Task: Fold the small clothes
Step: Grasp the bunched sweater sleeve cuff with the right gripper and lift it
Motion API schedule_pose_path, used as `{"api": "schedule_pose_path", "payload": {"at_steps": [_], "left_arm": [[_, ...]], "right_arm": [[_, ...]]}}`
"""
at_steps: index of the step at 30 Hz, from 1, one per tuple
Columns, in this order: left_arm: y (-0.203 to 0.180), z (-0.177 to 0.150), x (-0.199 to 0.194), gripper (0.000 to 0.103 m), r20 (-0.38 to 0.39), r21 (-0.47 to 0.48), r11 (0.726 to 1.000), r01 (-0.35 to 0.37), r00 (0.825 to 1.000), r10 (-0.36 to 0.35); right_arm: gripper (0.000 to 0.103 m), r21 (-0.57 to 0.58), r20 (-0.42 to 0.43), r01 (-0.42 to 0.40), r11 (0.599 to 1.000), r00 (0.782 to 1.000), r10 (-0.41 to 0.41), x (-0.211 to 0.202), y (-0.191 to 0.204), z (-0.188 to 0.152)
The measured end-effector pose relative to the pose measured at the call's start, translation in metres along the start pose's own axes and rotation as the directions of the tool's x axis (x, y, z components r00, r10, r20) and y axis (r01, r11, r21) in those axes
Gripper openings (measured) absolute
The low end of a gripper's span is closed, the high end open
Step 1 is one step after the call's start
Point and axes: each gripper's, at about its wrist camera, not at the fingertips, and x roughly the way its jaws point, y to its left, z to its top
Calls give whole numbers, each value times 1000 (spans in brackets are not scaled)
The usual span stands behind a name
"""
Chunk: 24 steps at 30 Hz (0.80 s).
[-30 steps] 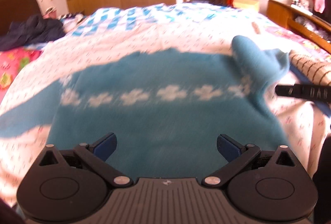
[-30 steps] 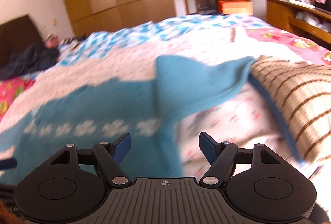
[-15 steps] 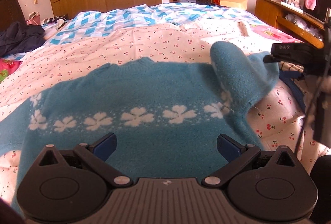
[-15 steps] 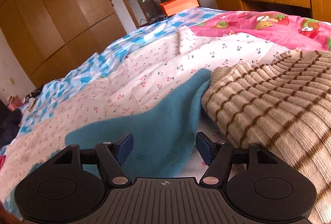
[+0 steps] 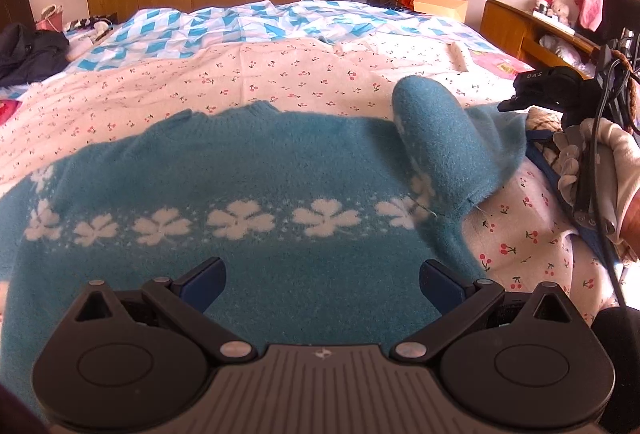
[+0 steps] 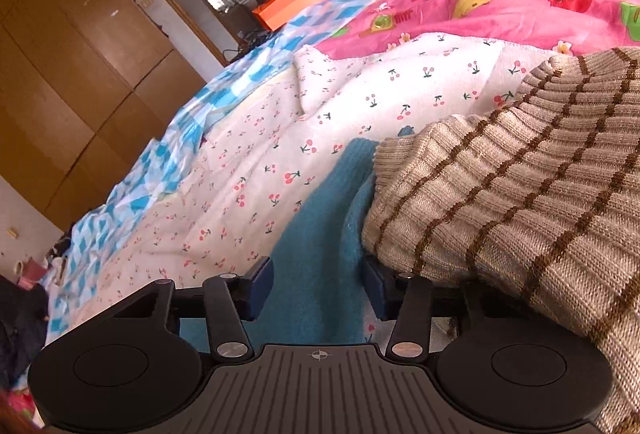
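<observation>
Bottom of the left wrist view: our left gripper (image 5: 322, 284) sits with jaws spread wide, empty, over the hem of the blue sweater (image 5: 240, 193). The sweater fills mid-frame, flat on the cherry-print sheet (image 5: 280, 73). Its sleeve (image 5: 448, 149), right of centre, is flopped partway inward, not laid flat. Right wrist view, bottom centre: our right gripper (image 6: 318, 288) is parted around the sleeve edge, nothing clamped. The striped knit (image 6: 520, 201) crowds the right. Judgement: first sleeve fold barely begun; other sleeve and body folds remain.
</observation>
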Motion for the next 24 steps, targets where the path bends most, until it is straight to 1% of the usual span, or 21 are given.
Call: {"api": "schedule_pose_path", "payload": {"at_steps": [3,6,7,8,9,10,11,13,14,16,17,19,21,22,24], "left_arm": [[4,-2,3,103,-5,-26,999,21,1000,-21],[7,-5,5,103,-7,-47,998,36,999,-37],[7,-5,5,103,-8,-53,998,39,999,-39],[8,-5,5,103,-7,-58,997,41,999,-41],[8,-5,4,103,-6,-63,997,42,999,-42],[9,-4,3,103,-3,-67,997,42,999,-43],[9,-4,2,103,2,-70,997,45,999,-45],[10,-2,-3,103,21,-68,996,51,999,-50],[10,-1,-6,103,32,-66,996,53,998,-51],[11,0,-11,103,50,-66,996,60,997,-57],[11,1,-12,103,57,-68,995,68,996,-64],[11,3,-17,103,77,-74,994,84,994,-79],[12,3,-23,103,100,-79,992,100,991,-92],[13,3,-27,103,110,-81,991,106,989,-96],[18,0,-35,103,128,-86,991,107,987,-96]], "right_arm": [[43,-3,-15,19,1000,1000,-19,7,2,1],[39,-20,-23,47,999,999,-47,16,6,0],[36,-16,-25,53,998,998,-54,19,6,-1],[27,-10,-27,63,998,998,-63,21,5,-1],[23,-2,-31,64,998,997,-64,21,5,0],[17,8,-29,56,998,998,-56,18,6,1],[12,22,-20,35,999,999,-34,12,6,3],[11,45,17,-18,999,1000,18,-6,10,8],[10,56,43,-58,997,998,55,-20,13,12],[10,68,102,-135,989,987,127,-50,22,21],[10,65,138,-169,983,978,159,-66,27,25],[10,35,170,-228,973,961,219,-90,42,28],[10,-37,148,-262,964,953,264,-102,66,24],[10,-77,123,-280,957,950,288,-104,81,18],[10,-118,66,-327,938,939,336,-102,108,3]]}}
